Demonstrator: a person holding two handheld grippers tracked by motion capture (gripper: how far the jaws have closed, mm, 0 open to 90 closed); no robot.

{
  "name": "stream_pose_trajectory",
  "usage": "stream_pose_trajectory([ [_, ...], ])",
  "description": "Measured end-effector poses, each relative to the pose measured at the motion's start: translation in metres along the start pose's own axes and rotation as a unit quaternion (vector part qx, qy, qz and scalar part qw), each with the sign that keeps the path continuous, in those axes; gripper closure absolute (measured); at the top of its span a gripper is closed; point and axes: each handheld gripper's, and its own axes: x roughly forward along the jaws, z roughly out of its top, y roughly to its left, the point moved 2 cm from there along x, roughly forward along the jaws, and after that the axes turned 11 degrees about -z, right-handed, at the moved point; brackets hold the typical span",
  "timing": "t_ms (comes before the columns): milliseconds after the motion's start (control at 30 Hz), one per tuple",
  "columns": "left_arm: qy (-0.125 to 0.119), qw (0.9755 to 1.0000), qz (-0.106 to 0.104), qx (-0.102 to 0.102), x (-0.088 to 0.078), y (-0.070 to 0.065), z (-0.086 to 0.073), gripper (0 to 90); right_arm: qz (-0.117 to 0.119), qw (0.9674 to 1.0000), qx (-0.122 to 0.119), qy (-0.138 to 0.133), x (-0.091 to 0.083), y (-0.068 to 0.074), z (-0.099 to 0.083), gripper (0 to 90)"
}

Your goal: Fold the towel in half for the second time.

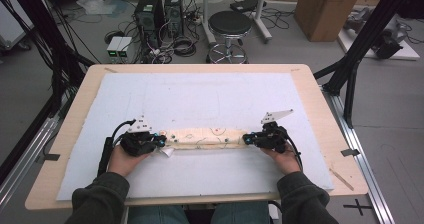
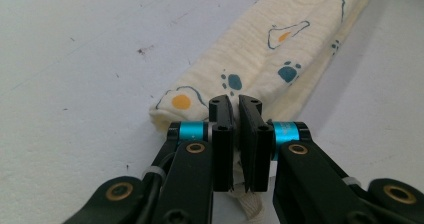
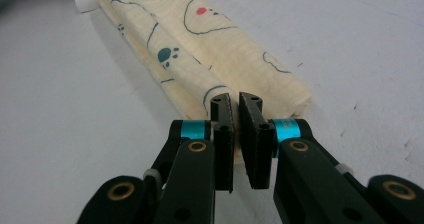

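Observation:
A cream cloth (image 1: 205, 138) printed with paw marks and outlined shapes lies folded into a long narrow strip across the white mat (image 1: 200, 96). My left gripper (image 1: 162, 140) is shut on the strip's left end. In the left gripper view the jaws pinch the fabric edge, the left gripper (image 2: 235, 106) has cloth (image 2: 260, 64) stretching away beyond it, and a bit of fabric hangs below the pads. My right gripper (image 1: 246, 139) is shut on the strip's right end. In the right gripper view the right gripper (image 3: 235, 104) nips the near corner of the cloth (image 3: 225, 49).
The mat covers most of a light wooden table (image 1: 320, 114). A small white tag (image 1: 167, 152) pokes out under the cloth's left end. Beyond the table stand a black stool (image 1: 230, 26), computer towers (image 1: 150, 14), a cardboard box (image 1: 325, 9) and cables on the floor.

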Motion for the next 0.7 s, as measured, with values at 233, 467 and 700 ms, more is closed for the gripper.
stream_pose_trajectory([
  [233, 0.016, 0.9999, -0.003, 0.0, 0.001, -0.003, -0.001, 76.3, 0.0, 1.0, -0.006, 0.001, -0.003, 0.004, -0.003, 78.9],
  [467, -0.031, 0.998, -0.053, -0.011, -0.013, -0.006, 0.005, 49.1, 0.014, 0.9997, -0.008, -0.018, -0.017, 0.007, 0.002, 58.3],
  [700, -0.047, 0.9984, -0.018, -0.027, -0.01, 0.001, 0.013, 62.6, 0.005, 0.9991, -0.008, -0.041, -0.021, 0.007, 0.026, 57.6],
])
